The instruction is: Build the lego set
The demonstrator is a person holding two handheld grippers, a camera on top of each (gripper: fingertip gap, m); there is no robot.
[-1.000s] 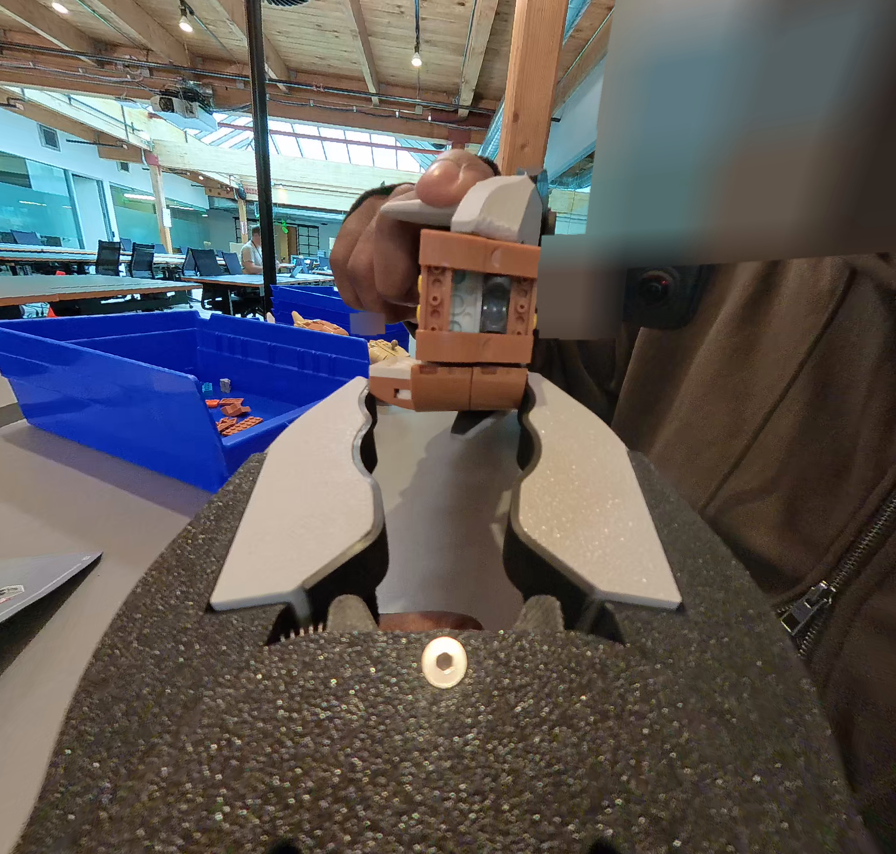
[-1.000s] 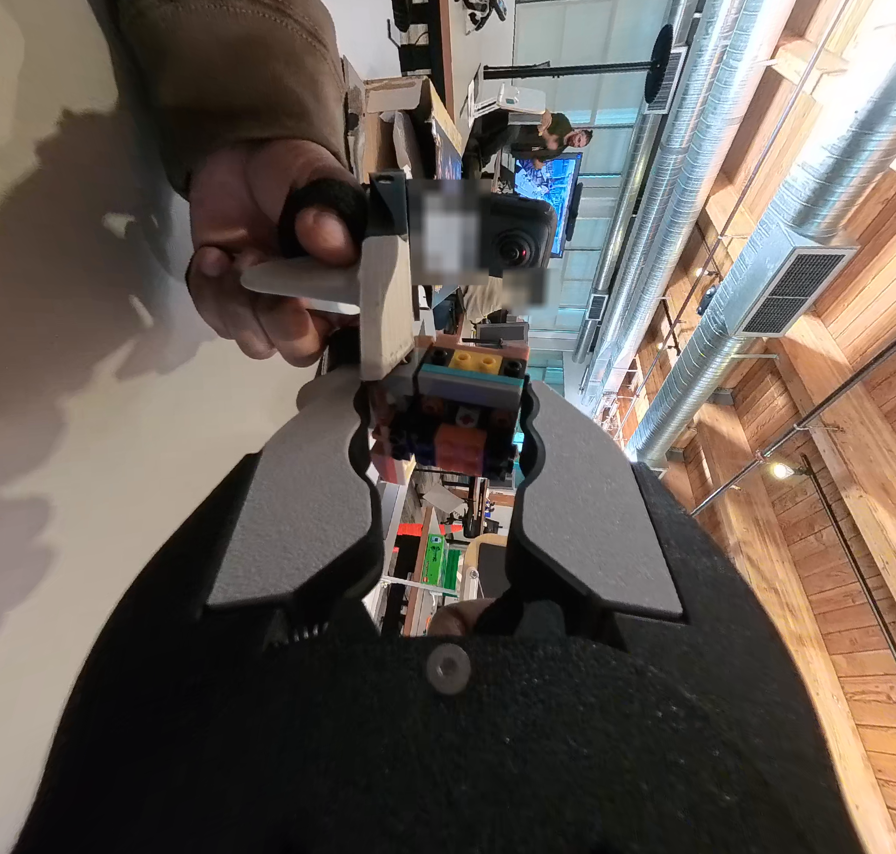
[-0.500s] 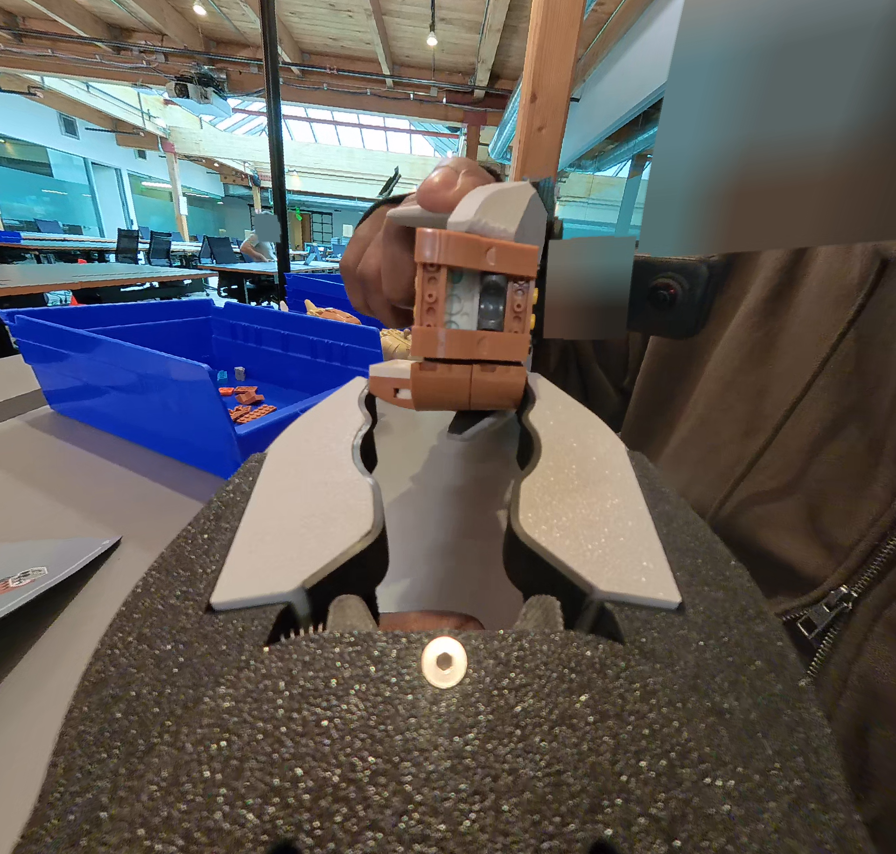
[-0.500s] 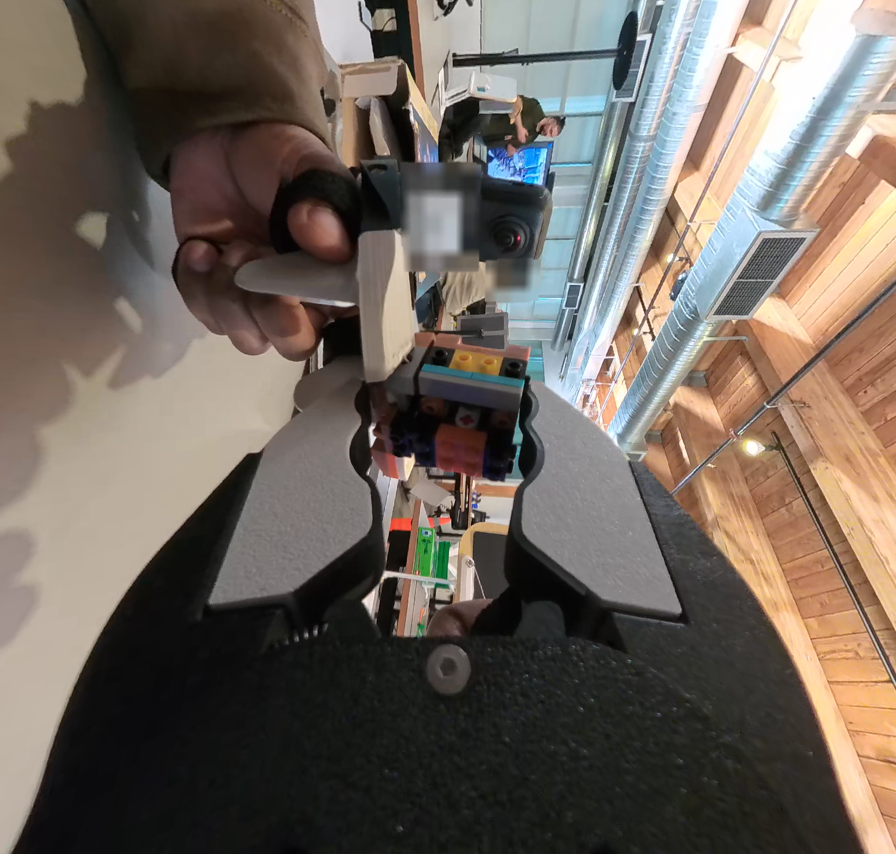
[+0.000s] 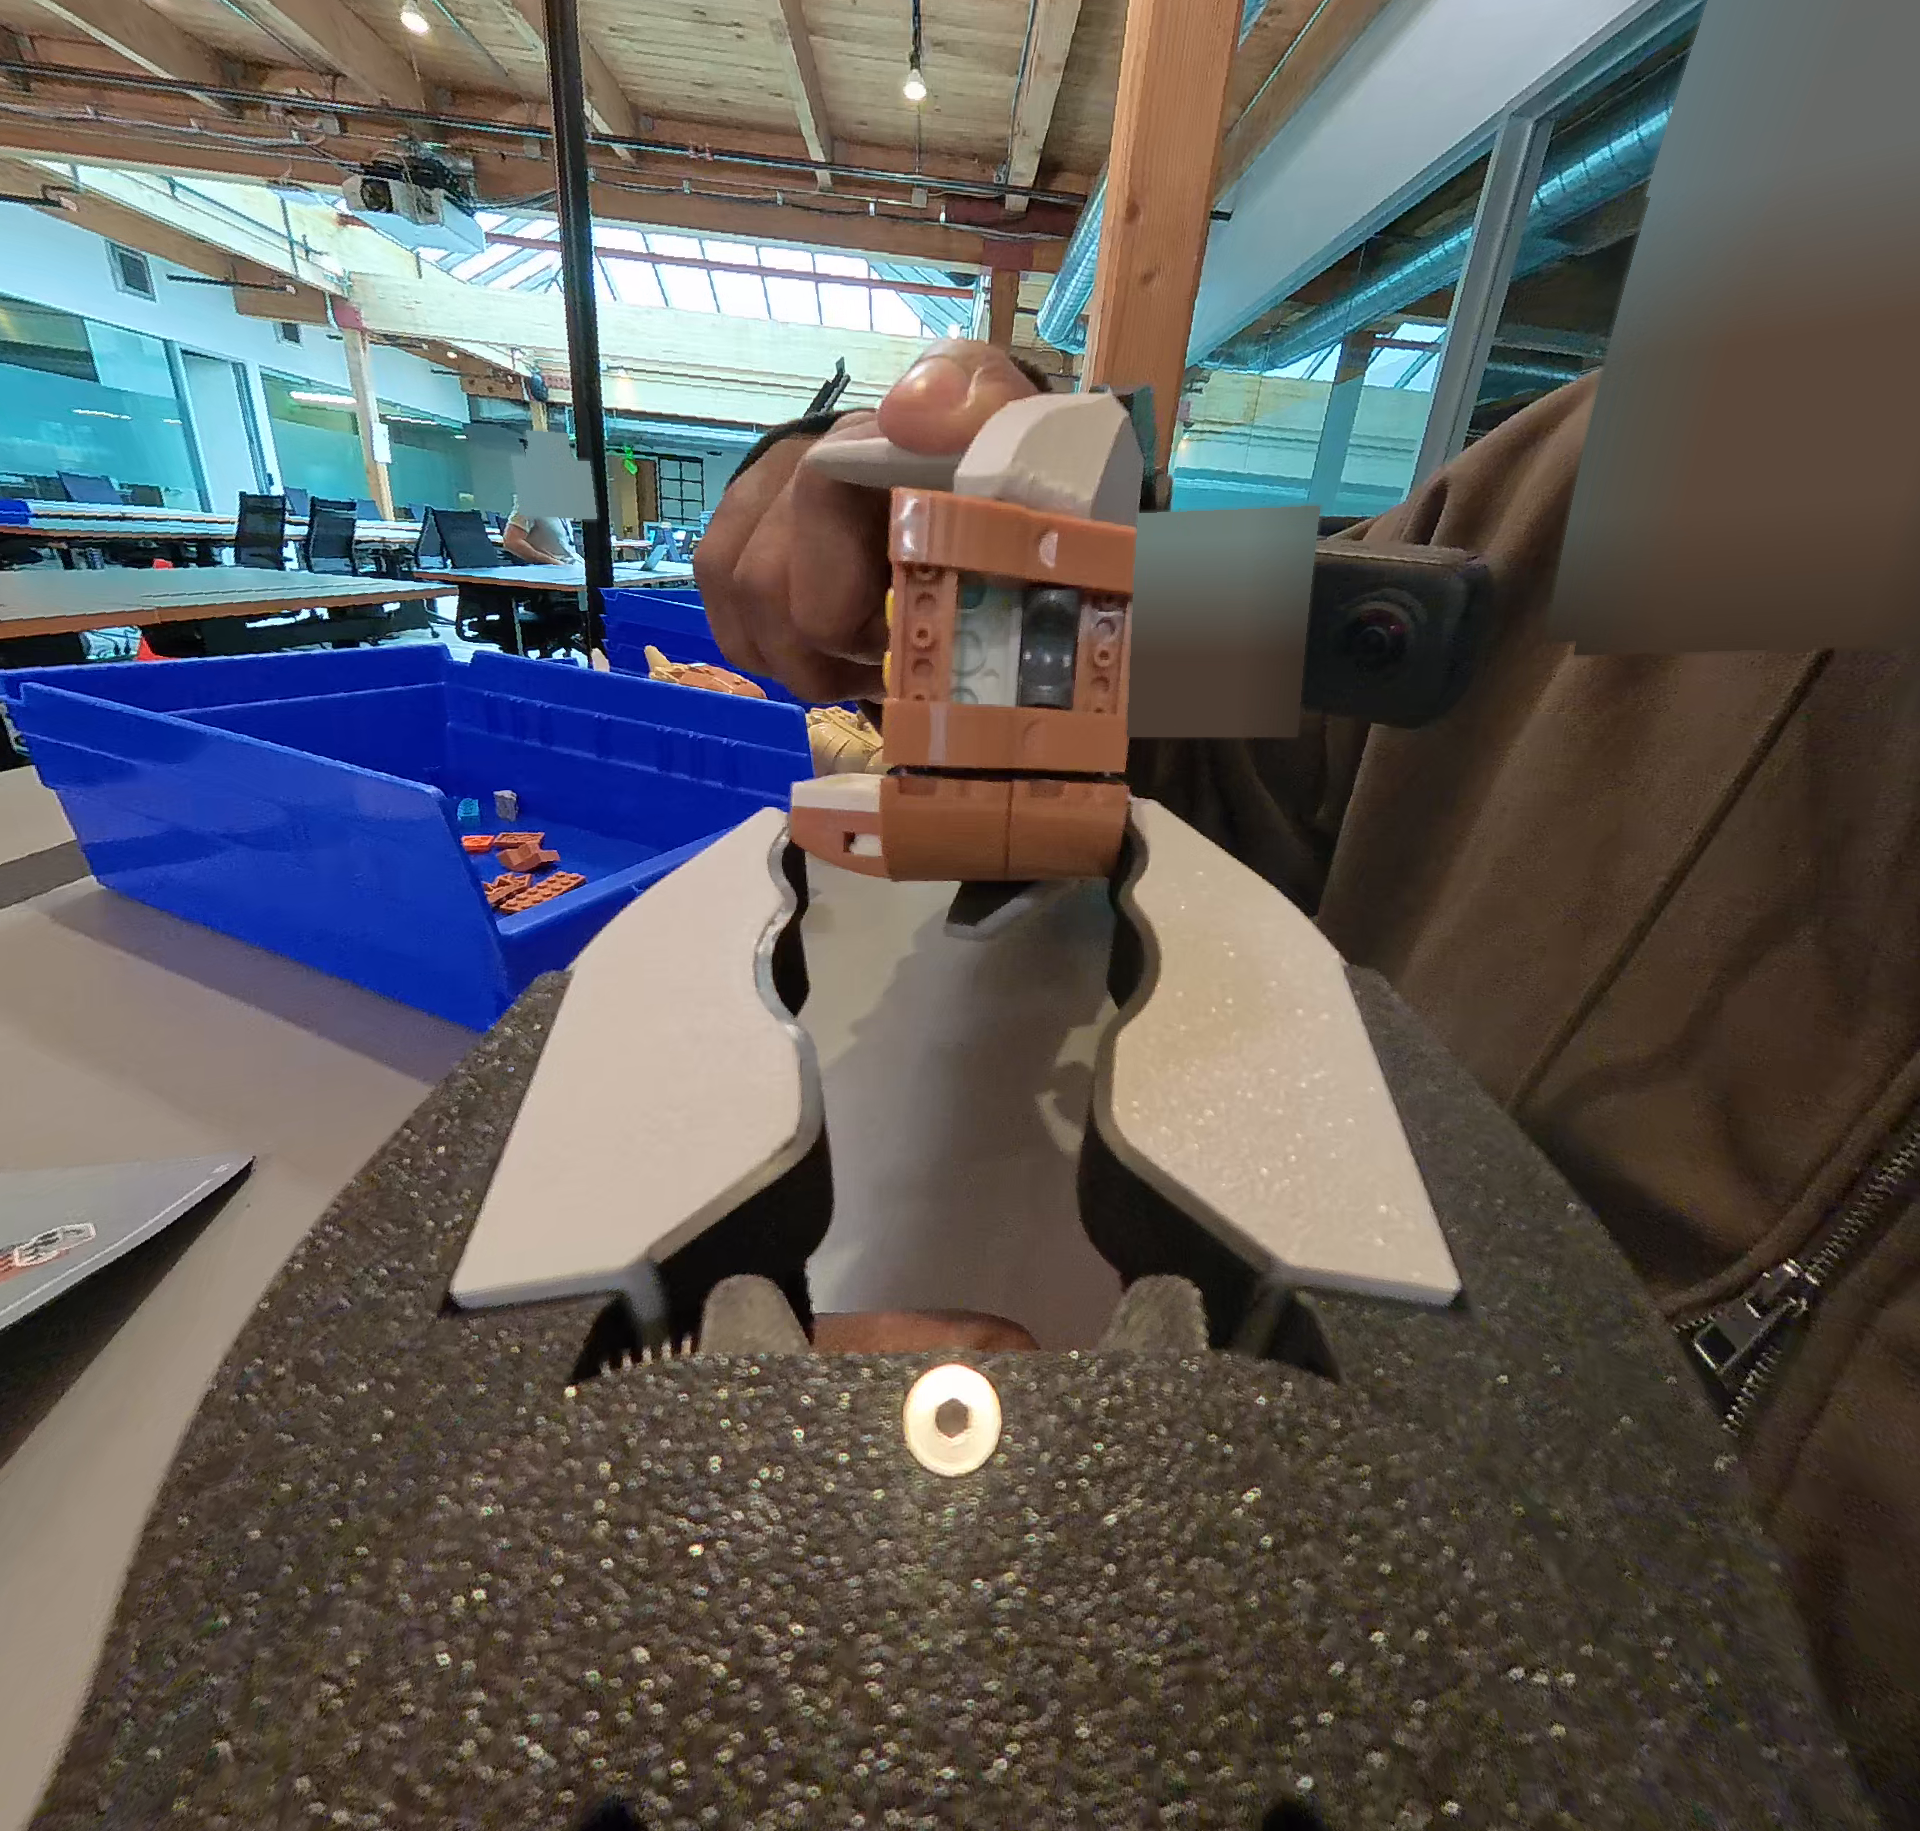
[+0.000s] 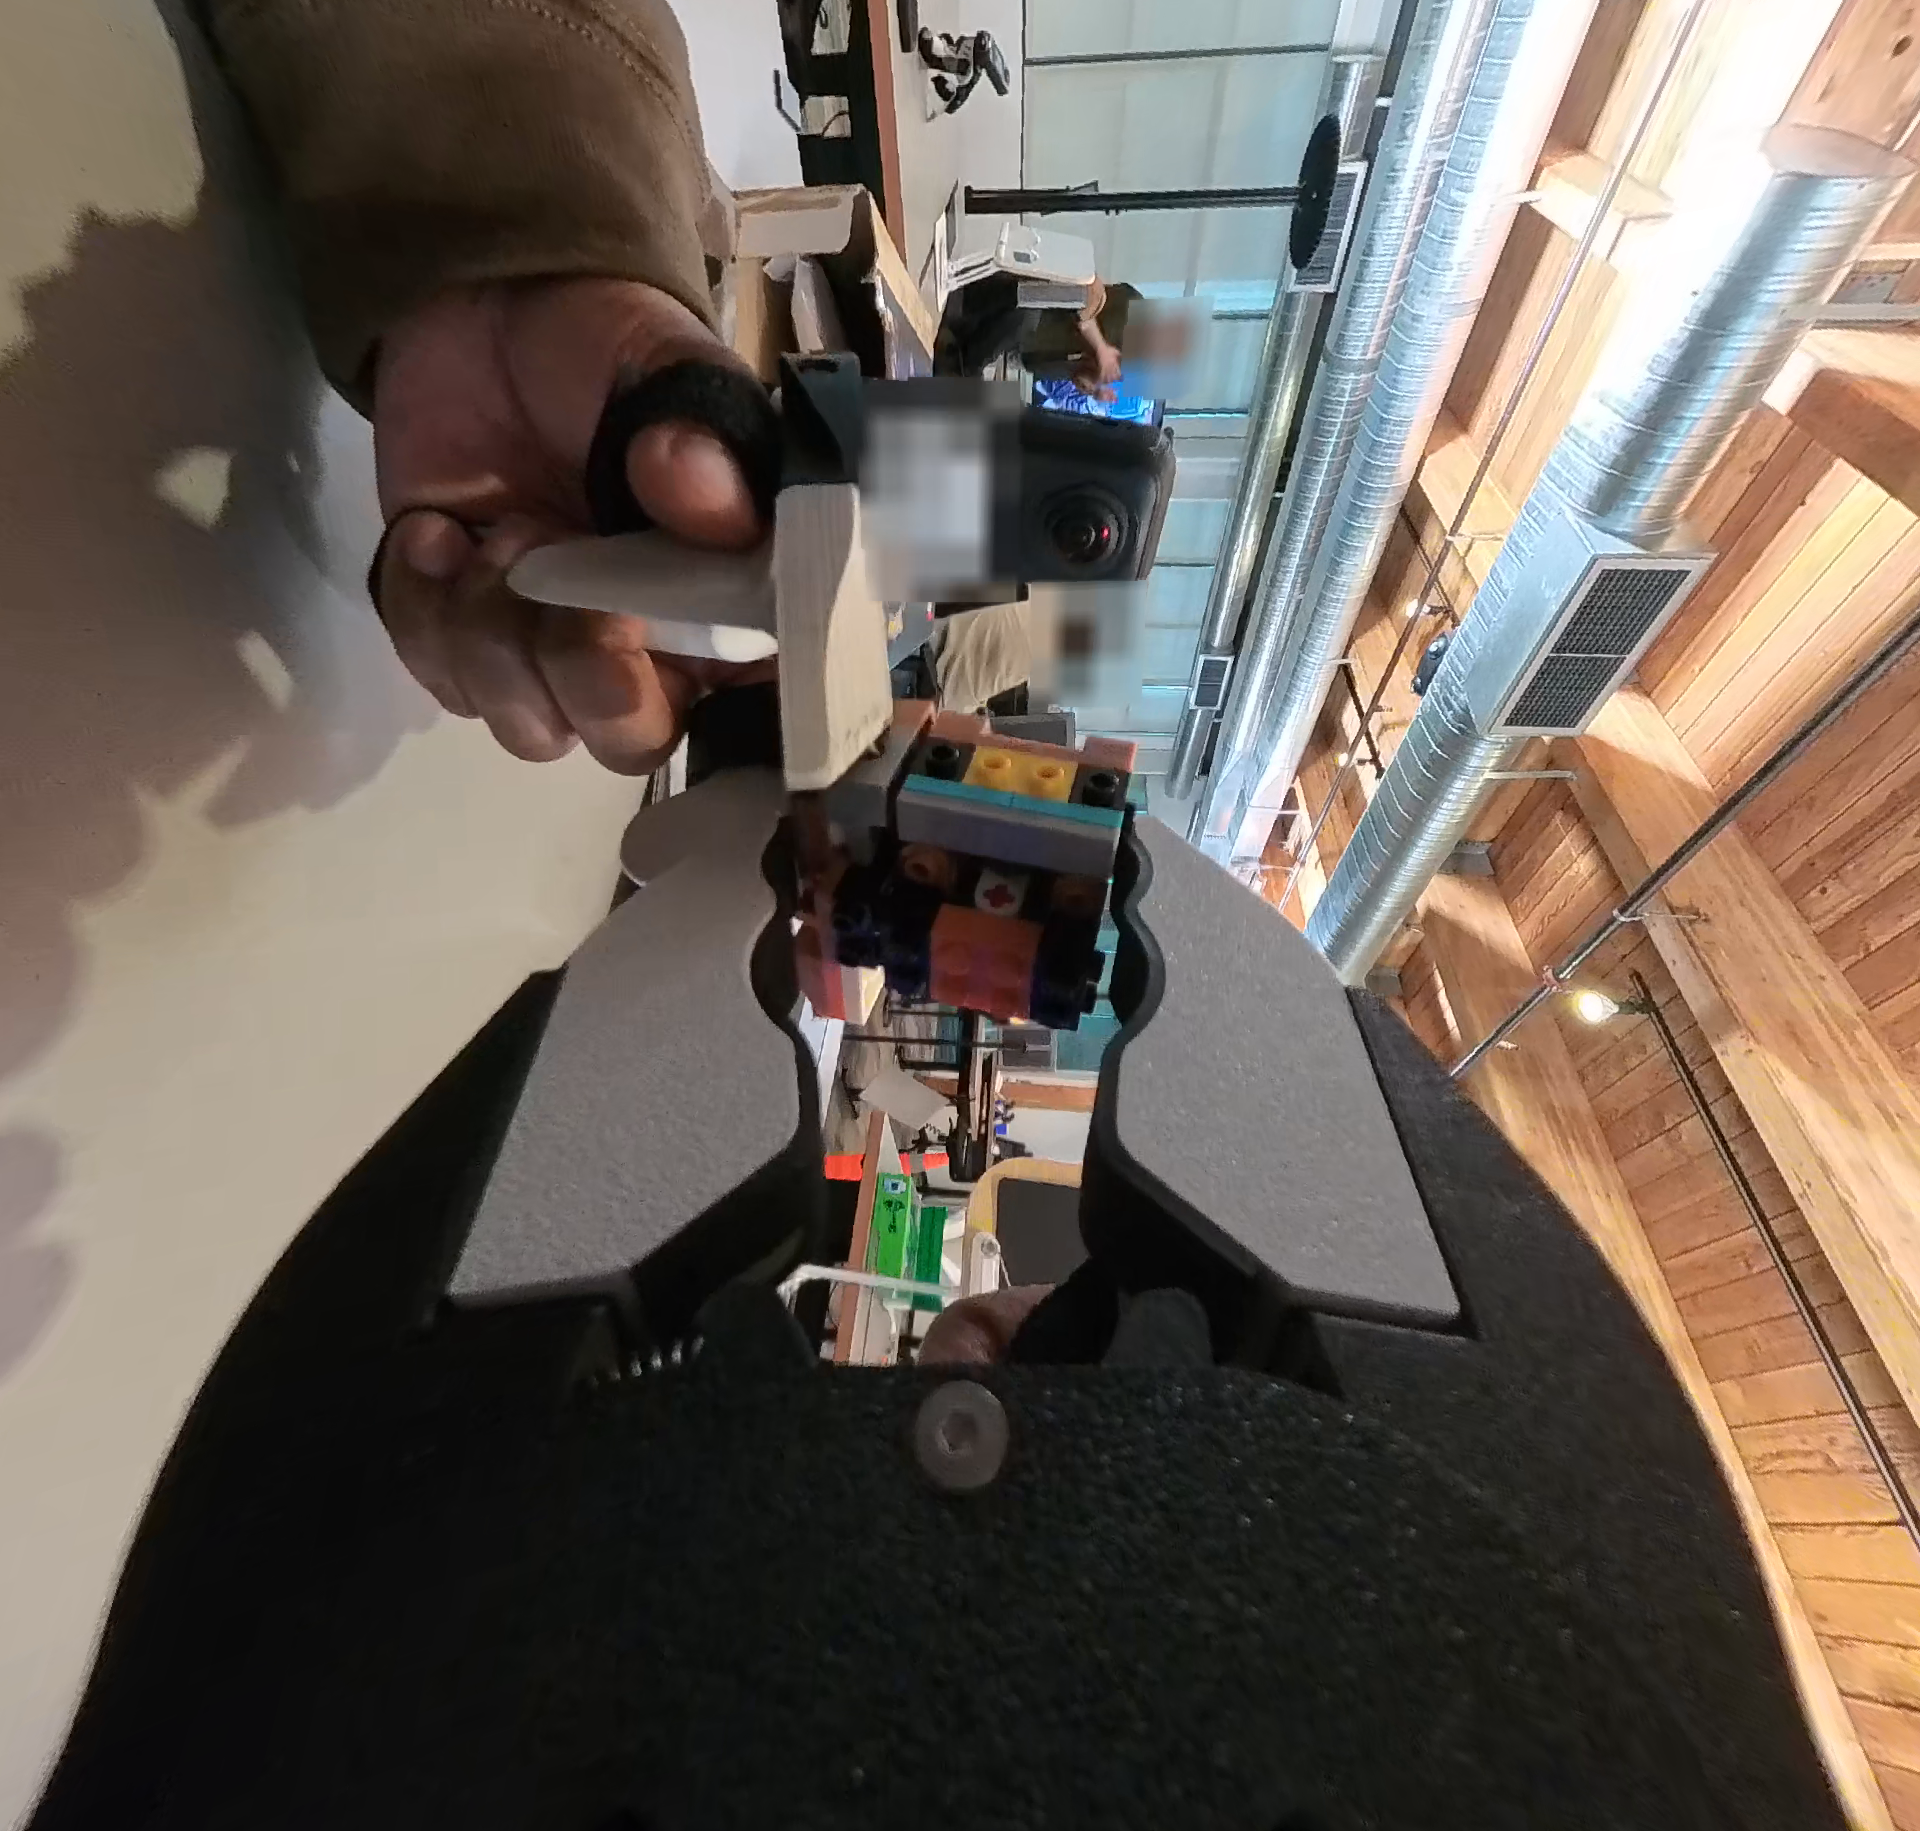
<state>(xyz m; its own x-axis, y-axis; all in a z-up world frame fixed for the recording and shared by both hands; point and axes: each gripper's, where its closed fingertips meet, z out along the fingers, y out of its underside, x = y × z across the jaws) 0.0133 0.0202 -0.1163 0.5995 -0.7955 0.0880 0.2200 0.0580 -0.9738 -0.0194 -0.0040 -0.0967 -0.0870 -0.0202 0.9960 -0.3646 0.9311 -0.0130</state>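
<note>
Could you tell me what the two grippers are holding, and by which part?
Both grip one lego build: left gripper at its brown bottom bricks, right gripper across the opposite, multicoloured end.

Each camera sits just behind its own hand-held gripper and looks out along the two fingers, very close in. The left wrist view is level, facing the person's brown jacket (image 5: 1662,950), with the grey worktop (image 5: 156,1002) and a blue bin (image 5: 260,825) at left of frame. The right wrist view is rolled sideways: worktop (image 6: 156,950) at left, wooden ceiling at right. Both views share the lego model (image 5: 1003,701) (image 6: 987,898) at frame centre, each seeing the other's camera beyond it.
</note>
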